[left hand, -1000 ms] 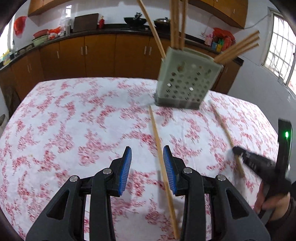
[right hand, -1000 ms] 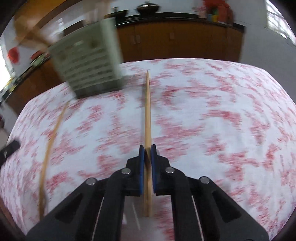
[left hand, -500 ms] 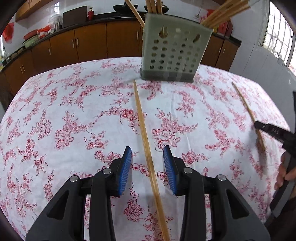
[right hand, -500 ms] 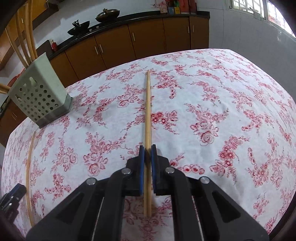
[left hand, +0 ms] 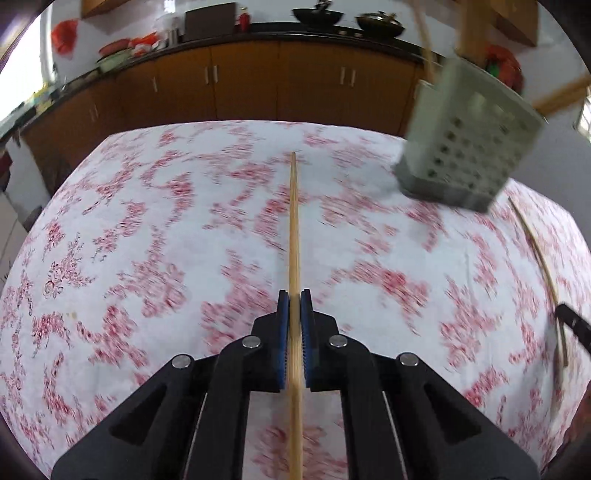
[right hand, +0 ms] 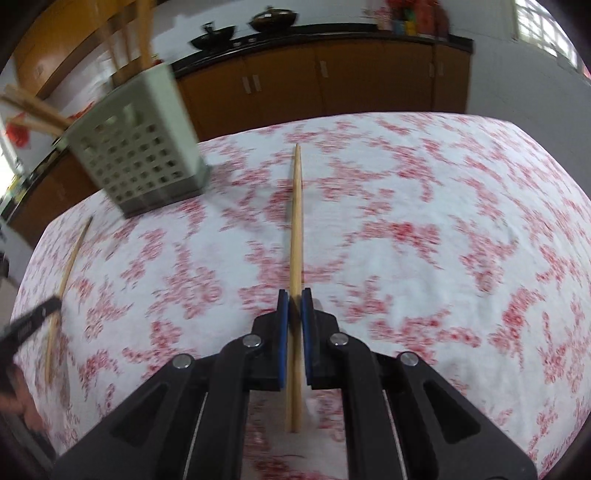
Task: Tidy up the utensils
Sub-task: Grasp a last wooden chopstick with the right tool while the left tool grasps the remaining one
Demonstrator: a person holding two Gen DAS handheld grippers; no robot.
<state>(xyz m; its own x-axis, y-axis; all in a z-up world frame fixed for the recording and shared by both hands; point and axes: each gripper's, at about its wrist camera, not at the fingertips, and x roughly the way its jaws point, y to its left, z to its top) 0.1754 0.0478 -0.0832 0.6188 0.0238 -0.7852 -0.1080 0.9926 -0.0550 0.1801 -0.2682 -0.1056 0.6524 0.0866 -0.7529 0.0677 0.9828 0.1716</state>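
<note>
My left gripper point(left hand: 294, 297) is shut on a wooden chopstick point(left hand: 294, 229) that points forward over the floral tablecloth. My right gripper point(right hand: 294, 295) is shut on another wooden chopstick point(right hand: 296, 221), also pointing forward. The grey perforated utensil holder point(left hand: 469, 147) with several chopsticks in it stands at the upper right in the left wrist view and at the upper left in the right wrist view point(right hand: 136, 155). In the left view the right gripper's tip point(left hand: 574, 326) shows at the right edge with its chopstick point(left hand: 535, 243). In the right view the left gripper point(right hand: 31, 325) shows at the left edge.
The table point(left hand: 147, 240) is covered by a white cloth with red flowers. Brown kitchen cabinets point(left hand: 258, 85) with a dark counter, woks and jars stand behind the table. A window point(right hand: 543, 22) is at the far right.
My left gripper has closed on the chopstick that lay between its open jaws and swung left. My right gripper still holds its chopstick and has moved; both views are blurred.
</note>
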